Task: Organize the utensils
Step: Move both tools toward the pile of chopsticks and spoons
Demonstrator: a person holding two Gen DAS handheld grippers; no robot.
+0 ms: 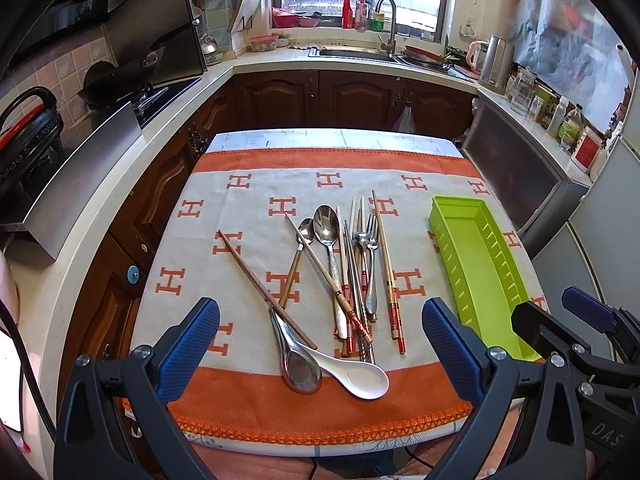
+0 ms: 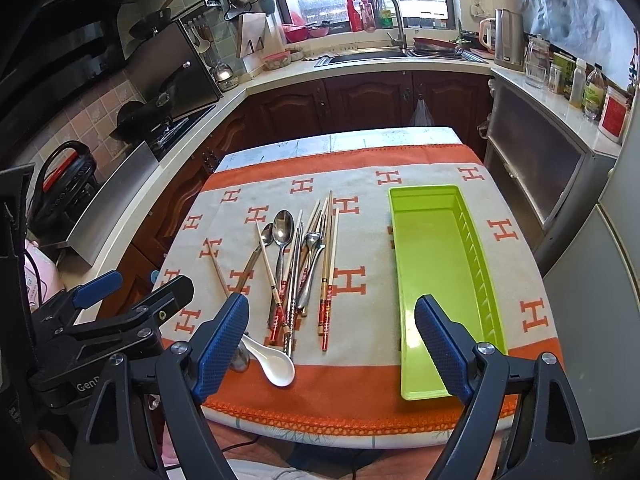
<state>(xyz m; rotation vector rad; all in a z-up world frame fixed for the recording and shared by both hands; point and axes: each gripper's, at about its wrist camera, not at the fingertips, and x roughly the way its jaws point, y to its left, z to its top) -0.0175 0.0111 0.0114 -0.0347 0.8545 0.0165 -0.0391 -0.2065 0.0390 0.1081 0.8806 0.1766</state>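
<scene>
A heap of utensils lies mid-table on the orange-and-cream cloth (image 1: 256, 412): metal spoons (image 1: 327, 224), a fork (image 1: 372, 236), several chopsticks (image 1: 386, 264), a steel ladle spoon (image 1: 298, 368) and a white ceramic spoon (image 1: 356, 374). An empty green tray (image 1: 480, 272) stands to their right. My left gripper (image 1: 320, 340) hovers open over the near end of the heap, nothing between its fingers. In the right wrist view the heap (image 2: 296, 264) and the white spoon (image 2: 274, 364) lie left of the green tray (image 2: 436, 280). My right gripper (image 2: 332, 340) is open and empty above the near table edge.
Wooden kitchen cabinets (image 1: 352, 96) and a sink counter (image 1: 360, 54) lie beyond the table. A stove with a wok (image 1: 120, 80) is at left, a metal cabinet (image 1: 516, 176) with bottles at right. The right gripper's body (image 1: 580, 328) shows beside the tray.
</scene>
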